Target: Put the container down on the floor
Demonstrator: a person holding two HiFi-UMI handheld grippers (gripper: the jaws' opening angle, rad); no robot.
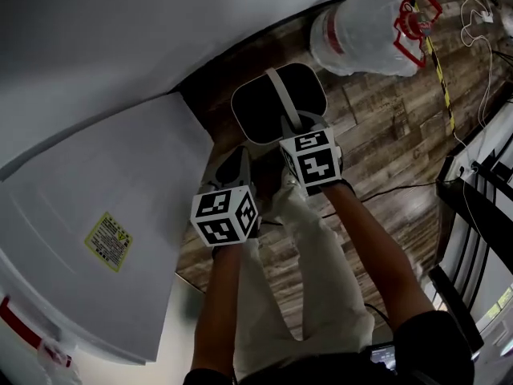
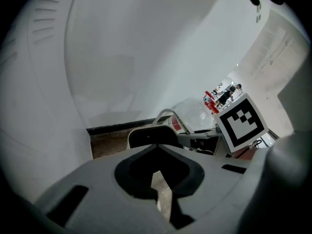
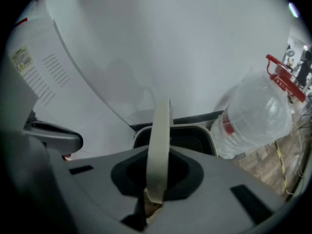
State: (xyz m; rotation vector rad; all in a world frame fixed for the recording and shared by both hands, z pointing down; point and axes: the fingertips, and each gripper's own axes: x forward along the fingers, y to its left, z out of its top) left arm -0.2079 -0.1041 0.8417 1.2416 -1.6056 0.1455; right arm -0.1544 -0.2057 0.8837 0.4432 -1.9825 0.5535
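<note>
Nearest the lens, the right claw (image 3: 153, 194) is clamped on the pale strap handle (image 3: 160, 130) of a white-rimmed, dark-bodied container (image 1: 252, 111); I see the strap running up between the two jaws and arching over the container's mouth. From this claw, the container lies just beyond and below the tips. Whether its base touches the wood-plank floor (image 1: 385, 127) I cannot tell.

The left claw (image 2: 161, 189) has its jaws together with nothing between them, and only a thin wedge of floor shows past the tips. It sits beside the right claw, apart from the container, which lies ahead of it and slightly to its right. The right claw's black-and-white marker cube (image 2: 241, 121) shows further to that side.

Beyond the right claw and to its right lies a large clear plastic water bottle with a red carrying handle (image 1: 361, 30), on the floor close to the container. To the left of both claws stands a broad white panel (image 1: 104, 183) bearing a small yellow label (image 1: 109, 241).
</note>
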